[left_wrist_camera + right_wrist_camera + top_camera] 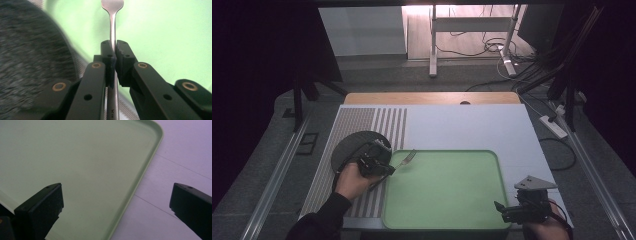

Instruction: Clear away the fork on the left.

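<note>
A metal fork [406, 159] is clamped by its handle in my left gripper [388, 169], tines pointing right over the left edge of the green tray [492, 155]. In the left gripper view the fork [112, 22] runs straight up between the pressed pads of my left gripper [115, 53], above the tray [162, 32]. A dark round plate [349, 145] lies just behind and left of that hand. My right gripper [507, 210] hovers at the tray's near right corner; in the right gripper view my right gripper [116, 203] has its jaws wide apart, with nothing between them, over the tray rim [146, 170].
The tray lies on a white mat [472, 125] with a striped grey section [382, 125] at its left. The blurred dark plate [27, 57] fills the left of the left gripper view. Beyond the table stand desk legs [433, 45] and floor cables.
</note>
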The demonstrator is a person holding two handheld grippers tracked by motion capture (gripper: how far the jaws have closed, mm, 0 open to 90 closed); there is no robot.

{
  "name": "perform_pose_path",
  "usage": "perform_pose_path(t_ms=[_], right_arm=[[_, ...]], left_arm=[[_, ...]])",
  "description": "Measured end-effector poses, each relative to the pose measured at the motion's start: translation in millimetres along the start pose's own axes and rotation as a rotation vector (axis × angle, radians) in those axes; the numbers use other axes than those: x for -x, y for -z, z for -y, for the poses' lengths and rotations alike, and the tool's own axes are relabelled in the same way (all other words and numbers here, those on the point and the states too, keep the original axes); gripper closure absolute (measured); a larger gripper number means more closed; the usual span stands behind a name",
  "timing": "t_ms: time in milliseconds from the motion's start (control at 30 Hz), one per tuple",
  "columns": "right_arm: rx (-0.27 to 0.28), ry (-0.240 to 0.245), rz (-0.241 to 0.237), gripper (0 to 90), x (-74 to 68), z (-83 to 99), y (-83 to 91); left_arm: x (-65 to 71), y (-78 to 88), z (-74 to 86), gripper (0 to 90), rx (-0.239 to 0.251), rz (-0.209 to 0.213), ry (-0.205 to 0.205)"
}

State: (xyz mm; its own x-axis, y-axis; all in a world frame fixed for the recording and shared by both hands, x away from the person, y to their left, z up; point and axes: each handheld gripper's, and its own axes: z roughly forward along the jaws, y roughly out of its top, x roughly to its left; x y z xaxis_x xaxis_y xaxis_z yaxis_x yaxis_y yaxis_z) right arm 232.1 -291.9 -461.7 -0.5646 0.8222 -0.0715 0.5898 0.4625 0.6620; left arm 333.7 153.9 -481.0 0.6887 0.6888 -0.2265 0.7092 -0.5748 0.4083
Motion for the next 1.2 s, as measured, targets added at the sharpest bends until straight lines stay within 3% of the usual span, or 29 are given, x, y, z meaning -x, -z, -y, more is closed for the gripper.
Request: perform_pose_path(t_ms=[433, 767, 833, 933, 1033, 1133, 1200], right_arm=[[-0.003, 0.01, -0.002, 0.0, -0.6, -0.2, -0.4], [-0.002, 0.016, -0.003, 0.0, -1.1, -0.2, -0.5], [-0.002, 0.017, -0.004, 0.0, -1.2, -0.3, -0.5], [-0.003, 0.018, -0.006, 0.0, -1.3, -0.3, -0.5], [-0.004, 0.018, -0.007, 0.0, -1.3, -0.3, -0.7], [-0.009, 0.02, -0.005, 0.0, -1.4, -0.7, -0.9], [-0.01, 0.022, -0.003, 0.0, -1.7, -0.8, -1.1]], left_arm=[[31.8, -22.7, -13.4, 84.4, -0.007, 0.024, -0.006], [47.6, -46.6, -11.8, 84.1, -0.09, 0.03, -0.035], [50.2, -46.9, -11.6, 83.3, -0.091, 0.031, -0.056], [52.4, -45.6, -13.0, 77.4, -0.06, 0.018, -0.083], [54.7, -39.3, -18.6, 78.1, -0.001, -0.017, -0.116], [60.9, -40.9, -25.5, 87.9, 0.018, 0.019, -0.15], [65.0, -47.3, -29.8, 88.3, 0.009, 0.04, -0.166]])
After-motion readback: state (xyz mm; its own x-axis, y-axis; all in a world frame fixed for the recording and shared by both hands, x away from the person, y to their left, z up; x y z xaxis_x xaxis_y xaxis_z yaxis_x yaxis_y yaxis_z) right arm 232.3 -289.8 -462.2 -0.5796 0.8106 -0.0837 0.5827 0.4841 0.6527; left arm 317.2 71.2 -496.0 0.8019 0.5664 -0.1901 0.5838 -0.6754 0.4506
